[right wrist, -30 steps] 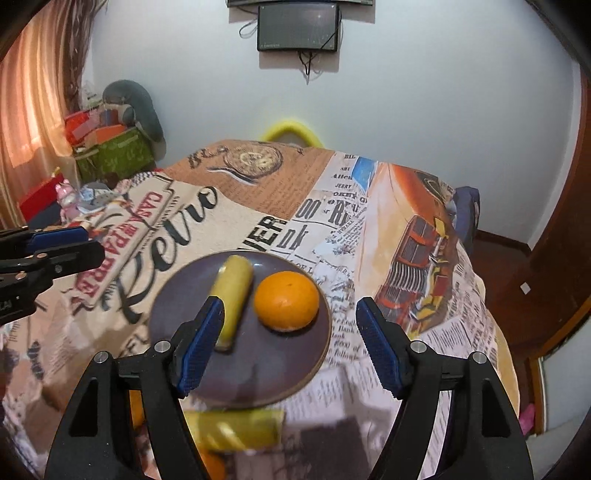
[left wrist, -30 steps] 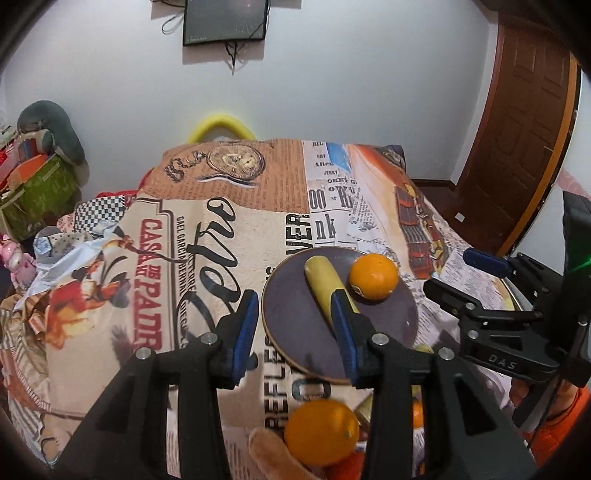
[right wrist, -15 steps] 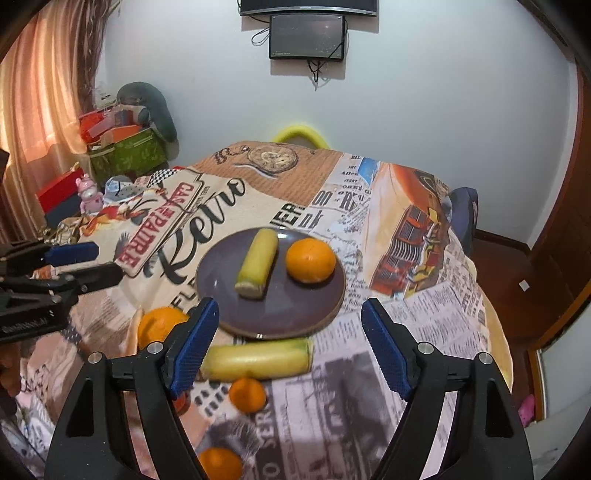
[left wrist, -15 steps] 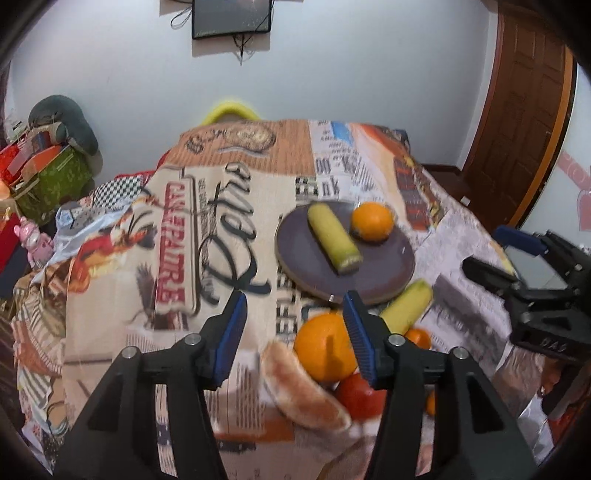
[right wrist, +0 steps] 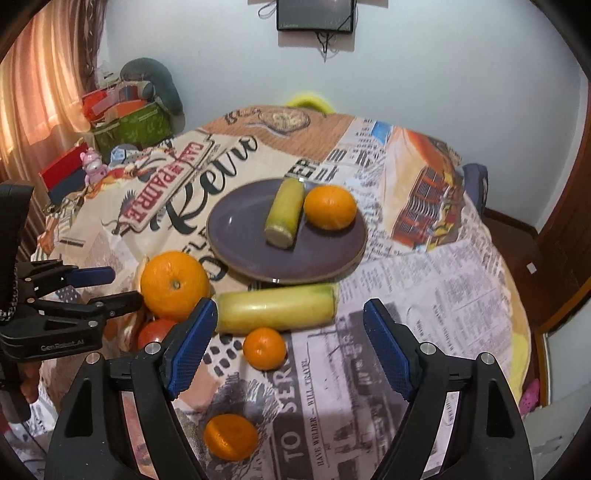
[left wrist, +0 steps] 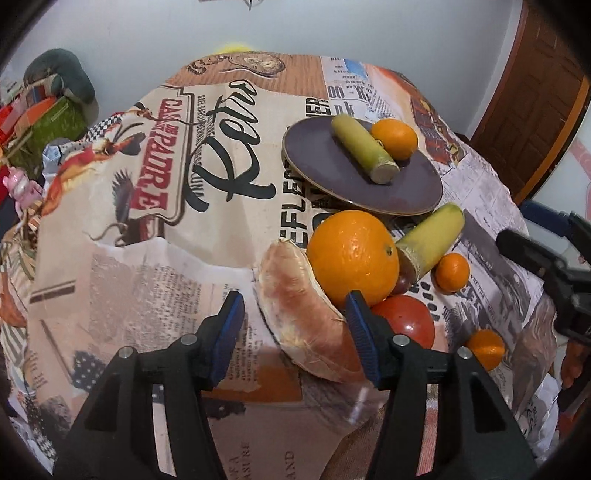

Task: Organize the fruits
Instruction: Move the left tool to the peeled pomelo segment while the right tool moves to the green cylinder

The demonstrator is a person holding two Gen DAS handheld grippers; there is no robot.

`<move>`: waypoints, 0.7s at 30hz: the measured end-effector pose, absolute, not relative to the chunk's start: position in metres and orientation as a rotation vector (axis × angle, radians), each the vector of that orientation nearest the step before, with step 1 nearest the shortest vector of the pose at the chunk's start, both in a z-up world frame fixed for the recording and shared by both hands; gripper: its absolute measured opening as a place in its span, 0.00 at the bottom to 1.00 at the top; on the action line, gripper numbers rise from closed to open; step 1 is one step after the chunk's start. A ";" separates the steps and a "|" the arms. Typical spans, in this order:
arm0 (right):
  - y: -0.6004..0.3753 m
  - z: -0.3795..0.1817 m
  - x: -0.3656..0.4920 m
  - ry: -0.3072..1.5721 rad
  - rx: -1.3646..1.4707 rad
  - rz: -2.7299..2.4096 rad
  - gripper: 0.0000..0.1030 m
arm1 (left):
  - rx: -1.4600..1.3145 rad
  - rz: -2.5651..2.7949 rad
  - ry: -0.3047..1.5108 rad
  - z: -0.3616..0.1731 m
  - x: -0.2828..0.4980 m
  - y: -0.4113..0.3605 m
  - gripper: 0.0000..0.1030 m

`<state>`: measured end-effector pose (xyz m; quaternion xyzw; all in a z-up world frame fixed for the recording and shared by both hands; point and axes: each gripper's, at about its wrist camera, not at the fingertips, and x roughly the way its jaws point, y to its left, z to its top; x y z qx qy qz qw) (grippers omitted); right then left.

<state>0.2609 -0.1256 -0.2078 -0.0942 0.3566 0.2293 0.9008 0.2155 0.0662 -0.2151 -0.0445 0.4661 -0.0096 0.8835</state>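
Note:
A dark purple plate [right wrist: 240, 236] [left wrist: 321, 155] holds a yellow-green stalk piece [right wrist: 284, 212] and an orange [right wrist: 330, 207]. On the cloth in front of it lie a big orange [right wrist: 173, 285] [left wrist: 352, 254], a second stalk piece [right wrist: 275, 307], a red tomato [left wrist: 404, 321], a peeled pomelo wedge [left wrist: 299, 314] and two small mandarins [right wrist: 264, 348] [right wrist: 231, 436]. My left gripper [left wrist: 295, 317] is open, its jaws on either side of the pomelo wedge. My right gripper [right wrist: 290, 338] is open and empty above the small mandarin.
The round table carries a newspaper-print cloth [right wrist: 424, 295]. Boxes, a green bag and a pink toy [right wrist: 92, 162] stand at the left by the curtain. A wooden door [left wrist: 532, 96] is at the right. A screen [right wrist: 314, 14] hangs on the wall.
Both grippers have pulled back from the plate toward the near table edge. The loose fruits have come into view. The left gripper now straddles the pomelo wedge.

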 end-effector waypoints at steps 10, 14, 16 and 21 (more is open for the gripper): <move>-0.107 -0.236 0.274 0.809 -0.219 0.506 0.77 | -0.093 -0.051 0.990 -0.226 0.218 0.071 0.66; -0.094 -0.245 0.282 0.822 -0.248 0.502 0.77 | -0.090 -0.052 0.980 -0.221 0.214 0.077 0.66; -0.088 -0.248 0.284 0.827 -0.263 0.505 0.78 | -0.085 -0.046 0.972 -0.218 0.213 0.080 0.66; -0.082 -0.254 0.282 0.798 -0.325 0.476 0.83 | -0.111 -0.049 0.968 -0.216 0.212 0.088 0.66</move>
